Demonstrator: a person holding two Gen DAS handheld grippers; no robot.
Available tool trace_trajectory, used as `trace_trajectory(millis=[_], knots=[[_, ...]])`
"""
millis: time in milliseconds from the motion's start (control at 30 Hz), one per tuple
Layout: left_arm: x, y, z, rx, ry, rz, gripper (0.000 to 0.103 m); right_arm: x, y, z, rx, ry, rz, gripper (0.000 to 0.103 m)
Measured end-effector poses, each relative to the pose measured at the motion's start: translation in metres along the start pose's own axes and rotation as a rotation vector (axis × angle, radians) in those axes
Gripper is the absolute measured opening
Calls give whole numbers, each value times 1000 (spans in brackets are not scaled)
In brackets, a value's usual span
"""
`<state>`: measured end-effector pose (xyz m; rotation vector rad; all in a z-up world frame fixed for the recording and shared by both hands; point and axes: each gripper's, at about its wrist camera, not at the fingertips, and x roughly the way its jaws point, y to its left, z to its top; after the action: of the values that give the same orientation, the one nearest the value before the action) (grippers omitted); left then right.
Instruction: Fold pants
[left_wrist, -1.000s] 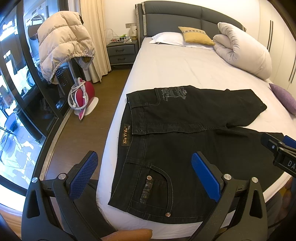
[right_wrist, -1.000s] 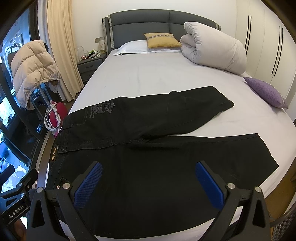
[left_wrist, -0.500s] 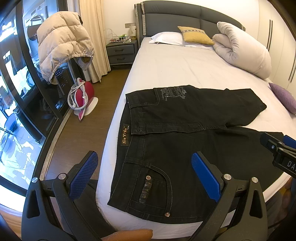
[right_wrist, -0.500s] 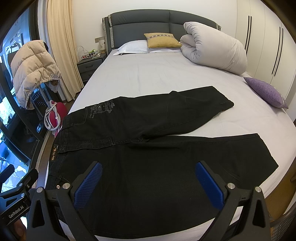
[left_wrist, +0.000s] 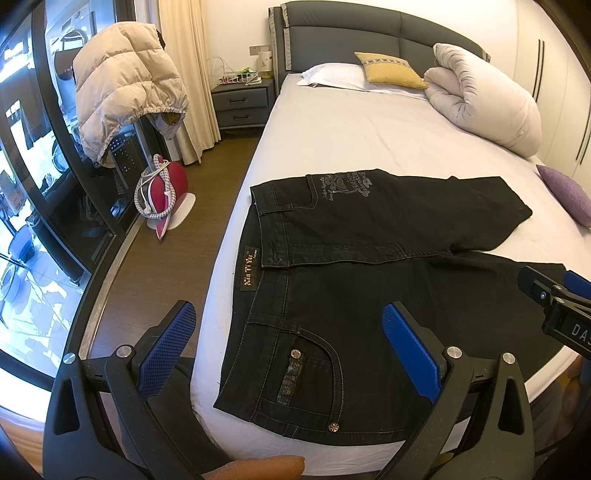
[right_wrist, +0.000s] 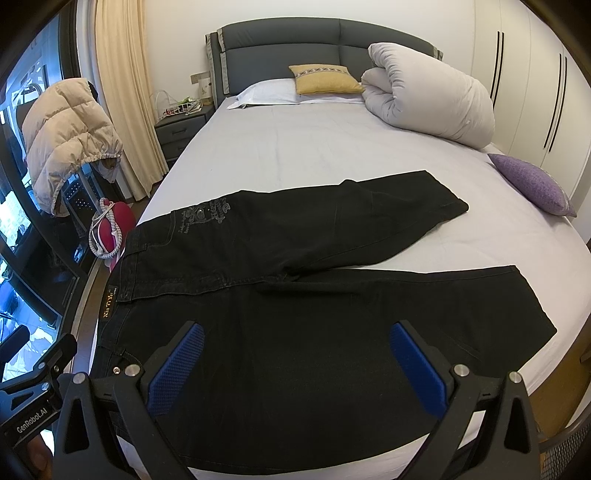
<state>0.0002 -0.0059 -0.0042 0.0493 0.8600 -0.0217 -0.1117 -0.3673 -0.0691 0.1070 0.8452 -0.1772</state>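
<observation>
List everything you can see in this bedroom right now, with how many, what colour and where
pants: 1, black, spread flat on the near end of the bed, legs apart
bed: 1, grey headboard, pale sheet
duvet: 1, white, rolled, far right of bed
pillow: 1, white, at headboard
yellow cushion: 1, on the pillow
purple cushion: 1, right edge of bed
nightstand: 1, grey, left of headboard
puffer jacket: 1, beige, hung at left
iron: 1, red, on floor
curtain: 1, cream, left wall
left gripper: black, blue pads, open over waistband
right gripper: same, open over near leg
</observation>
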Motion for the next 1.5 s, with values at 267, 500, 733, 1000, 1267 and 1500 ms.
trace_trajectory(millis=[267,500,733,1000,1267,1500], knots=[[2,-2,0,0,2,-2,103,1,1,-4,-2,2,1,103],[3,-1,-5,1,2,-2,103,1,2,-5,-3,2,2,103],[3,-1,-5,1,4,-4,103,1,2,-6,-2,4,3,103],[24,-4,-18,-19,35,-46,103,2,2,-6,-2,6,16,103],[43,-1,2,38,28,-115,103,12,-4,0,-5,-20,92,103],[65,-19,22,113,1,-60,103,24,-6,28,-24,-88,159,103]])
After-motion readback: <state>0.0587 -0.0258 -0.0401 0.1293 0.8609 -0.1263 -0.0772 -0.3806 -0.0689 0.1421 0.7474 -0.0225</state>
